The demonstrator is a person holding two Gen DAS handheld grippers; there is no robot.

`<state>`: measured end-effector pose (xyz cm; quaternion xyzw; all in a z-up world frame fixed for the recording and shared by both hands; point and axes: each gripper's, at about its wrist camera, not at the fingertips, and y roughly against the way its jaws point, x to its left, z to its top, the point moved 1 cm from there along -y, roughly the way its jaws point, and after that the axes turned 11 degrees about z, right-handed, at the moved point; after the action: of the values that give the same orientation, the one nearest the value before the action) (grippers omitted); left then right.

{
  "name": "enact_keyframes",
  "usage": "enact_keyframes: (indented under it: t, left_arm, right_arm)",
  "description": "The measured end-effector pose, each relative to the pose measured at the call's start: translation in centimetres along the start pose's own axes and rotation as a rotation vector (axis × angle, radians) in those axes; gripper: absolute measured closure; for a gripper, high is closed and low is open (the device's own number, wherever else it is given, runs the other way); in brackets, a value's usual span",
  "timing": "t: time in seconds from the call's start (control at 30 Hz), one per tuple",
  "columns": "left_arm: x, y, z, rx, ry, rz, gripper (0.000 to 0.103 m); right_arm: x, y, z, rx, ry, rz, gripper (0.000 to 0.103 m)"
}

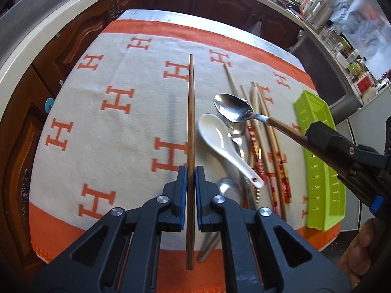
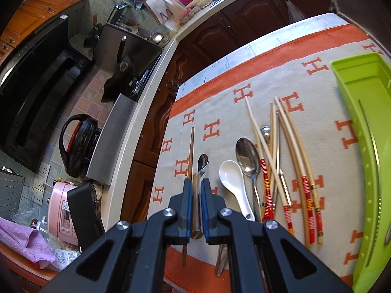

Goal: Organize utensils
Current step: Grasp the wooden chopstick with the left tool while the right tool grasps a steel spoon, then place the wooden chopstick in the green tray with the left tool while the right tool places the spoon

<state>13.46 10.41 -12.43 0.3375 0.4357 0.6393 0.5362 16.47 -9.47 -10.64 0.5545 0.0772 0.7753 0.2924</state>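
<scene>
My left gripper (image 1: 191, 171) is shut on a dark brown chopstick (image 1: 190, 122), held above the cloth and pointing away from me. From the right comes my right gripper (image 1: 315, 134), shut on the wooden handle of a metal spoon (image 1: 232, 108) whose bowl hovers over the utensil pile. In the right wrist view that gripper (image 2: 196, 183) clamps the handle, with the spoon's bowl (image 2: 202, 162) just ahead and the brown chopstick (image 2: 191, 151) to its left. A white ceramic spoon (image 2: 232, 180), a steel spoon (image 2: 248, 158) and several pale chopsticks (image 2: 300, 151) lie on the cloth.
A lime-green slotted tray (image 1: 317, 151) lies along the table's right side, beside the chopsticks. The orange-and-cream H-patterned cloth (image 1: 97, 134) covers the table. Dark wood cabinets and a counter ring the far side. A pink cooker (image 2: 64, 214) stands at the left. A hand (image 1: 361, 251) holds the right gripper.
</scene>
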Motion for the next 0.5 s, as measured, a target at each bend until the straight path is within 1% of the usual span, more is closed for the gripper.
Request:
enact_keyframes:
  t: [0.23, 0.43, 0.5]
  left_arm:
    - [-1.9, 1.6, -0.6, -0.013, -0.03, -0.029, 0.099]
    - [-5.5, 2.7, -0.8, -0.014, -0.086, -0.062, 0.099]
    - [-7.4, 3.2, -0.7, -0.022, -0.114, -0.08, 0.099]
  right_arm:
    - [-0.8, 3.5, -0.4, -0.063, -0.017, 0.007, 0.097]
    - [-2.3, 7.4, -0.4, -0.138, -0.047, 0.008, 0.097]
    - [-3.0, 9.1, -0.3, -0.173, -0.058, -0.001, 0.097]
